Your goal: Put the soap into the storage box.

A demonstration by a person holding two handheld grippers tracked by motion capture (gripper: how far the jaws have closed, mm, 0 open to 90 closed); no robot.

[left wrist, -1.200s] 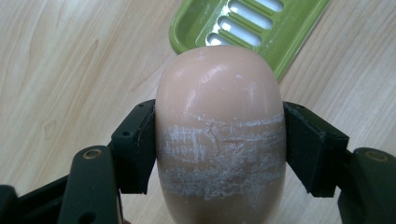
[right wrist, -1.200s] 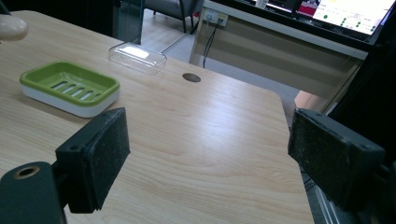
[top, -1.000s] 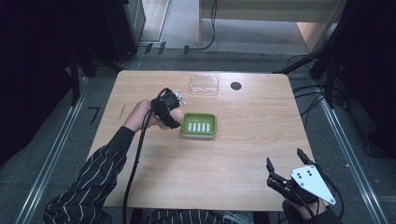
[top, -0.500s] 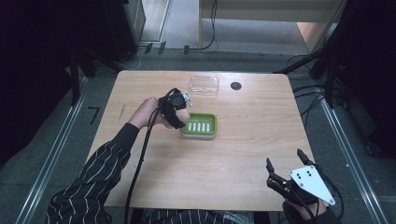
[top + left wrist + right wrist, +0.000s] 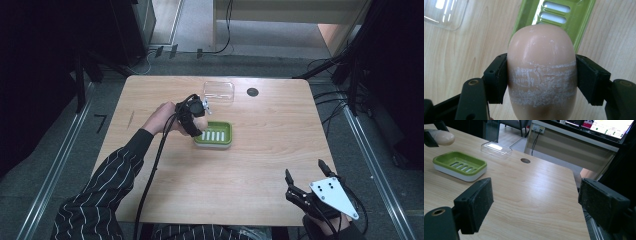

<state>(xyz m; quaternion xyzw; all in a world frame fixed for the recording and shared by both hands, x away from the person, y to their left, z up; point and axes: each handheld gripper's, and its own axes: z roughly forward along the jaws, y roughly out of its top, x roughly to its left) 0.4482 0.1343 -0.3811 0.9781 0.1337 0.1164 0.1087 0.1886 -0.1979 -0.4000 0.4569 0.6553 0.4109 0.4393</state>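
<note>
A peach-coloured soap bar point(image 5: 541, 67) with white scuff marks sits between the black pads of my left gripper point(image 5: 541, 80), which is shut on it. From above, the left gripper point(image 5: 198, 119) holds the soap point(image 5: 201, 123) over the left end of the green soap dish point(image 5: 220, 135). The dish point(image 5: 574, 15) has a slotted floor with nothing in it. My right gripper point(image 5: 304, 168) is near the table's front right corner, open with nothing between its pads point(image 5: 477, 202). From there, the soap point(image 5: 444, 137) hangs just above and beside the dish point(image 5: 459, 166).
A clear plastic lid point(image 5: 218, 91) lies behind the dish near the far edge, beside a round cable hole point(image 5: 252, 92). The wooden table point(image 5: 260, 150) is bare between the dish and the right gripper. Cables trail from both grippers.
My left gripper has carried the soap a little to the right, up to the dish's left end. The right gripper has stayed where it was.
</note>
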